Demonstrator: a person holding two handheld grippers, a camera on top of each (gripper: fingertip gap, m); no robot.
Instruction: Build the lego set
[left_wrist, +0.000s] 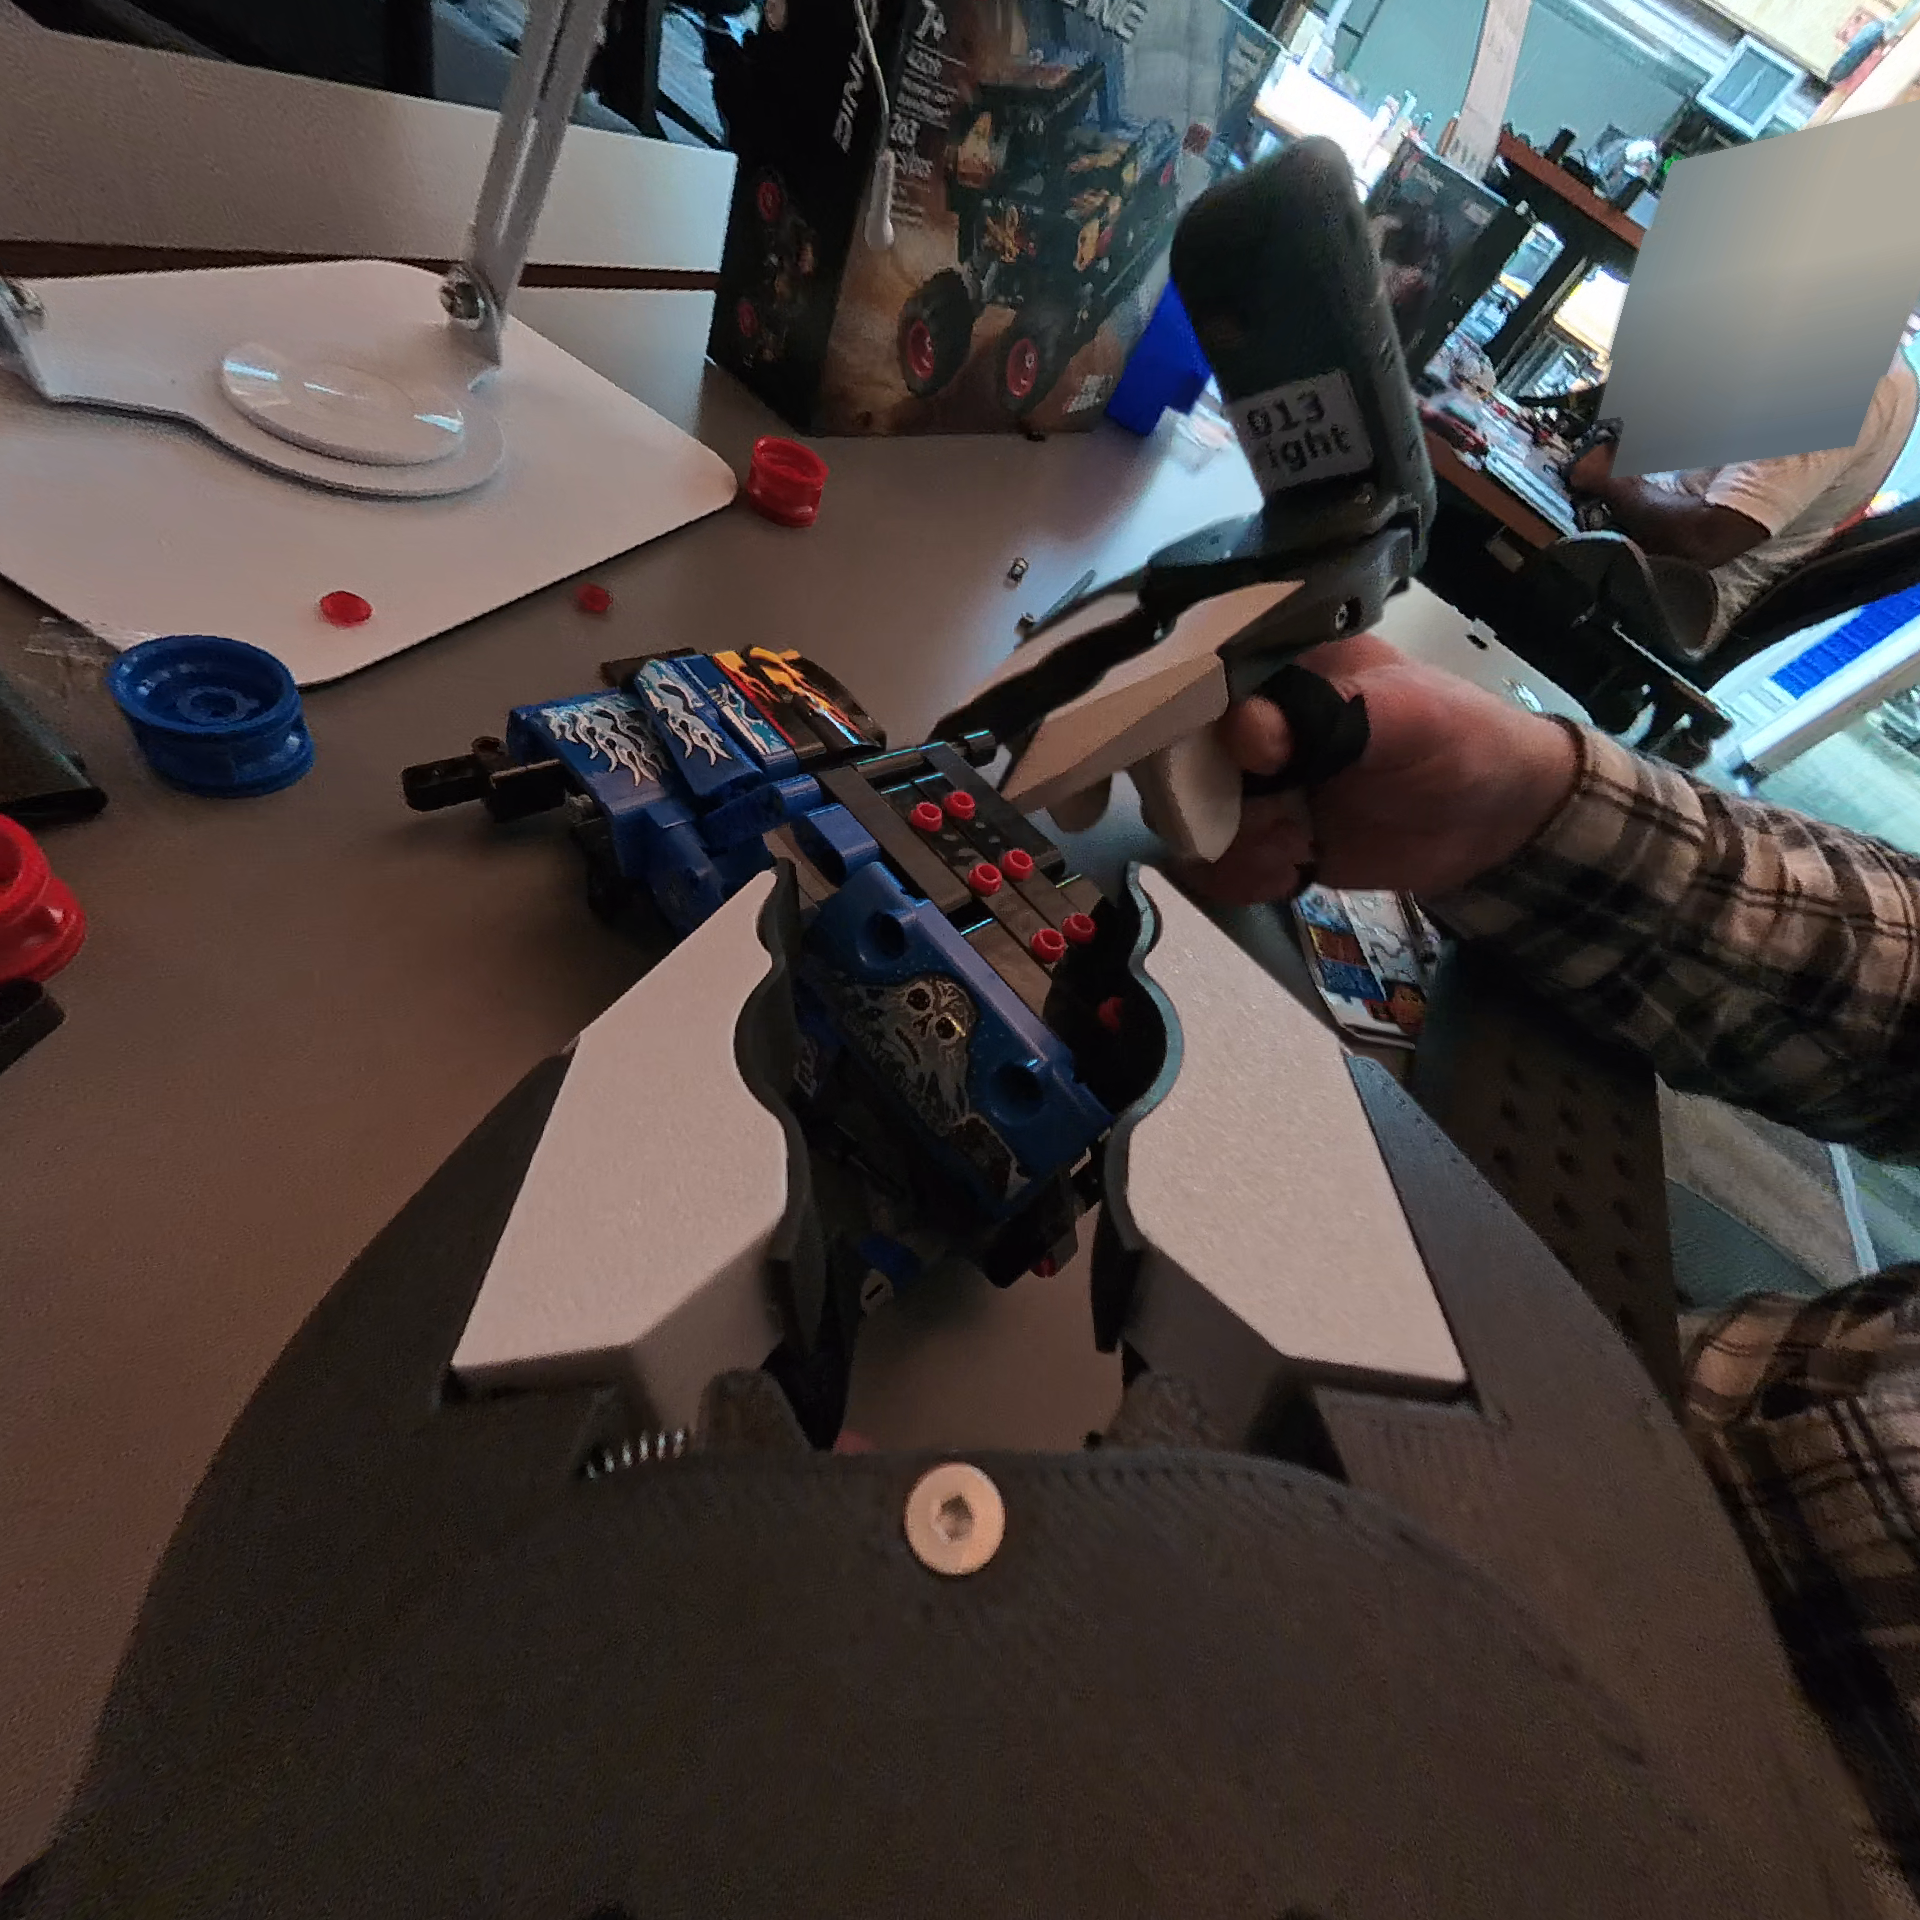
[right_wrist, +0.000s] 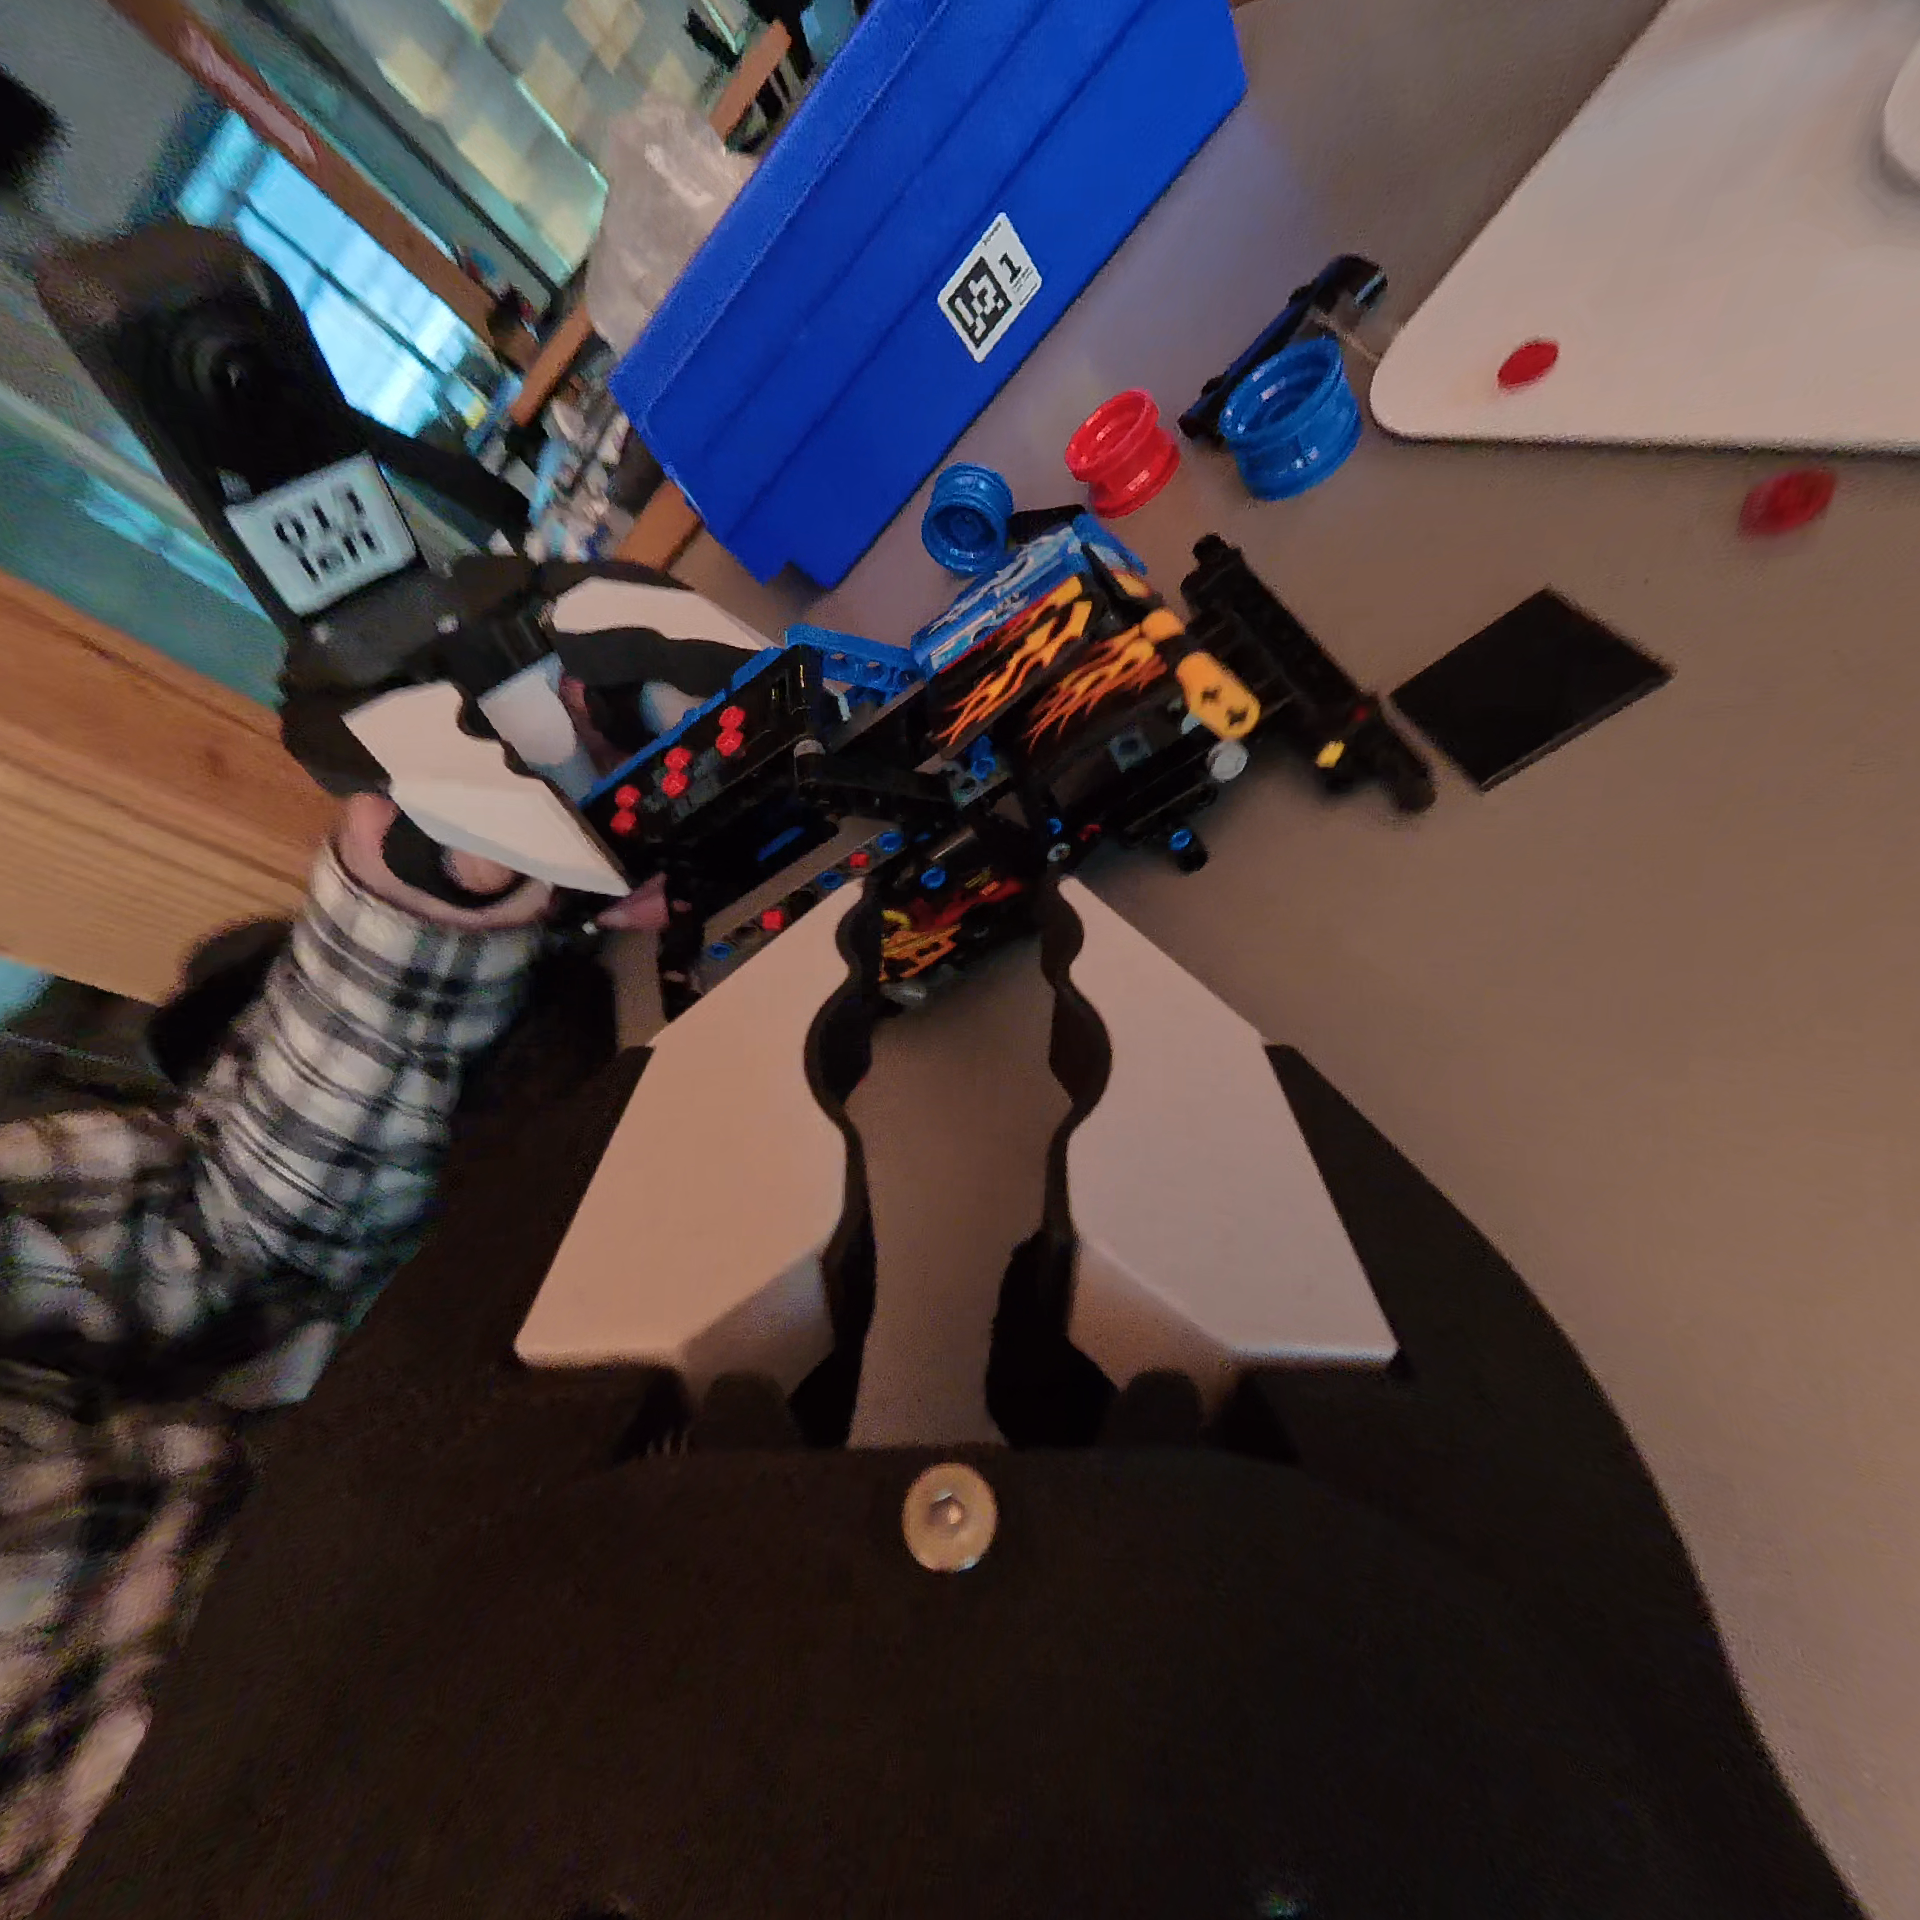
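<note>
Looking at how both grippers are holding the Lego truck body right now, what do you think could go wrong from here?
The left gripper clamps only one end of the model, so the long free end may lever and pop panels loose. The right gripper pinches only a small flame-printed part at its fingertips; it could slip or snap that piece off. Loose wheel rims, such as the blue rim and red rim, lie close by and could be knocked away.

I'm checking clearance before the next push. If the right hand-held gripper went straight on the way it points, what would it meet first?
The right hand-held gripper would meet the lego truck's flame-decorated side, already at its fingertips.
</note>
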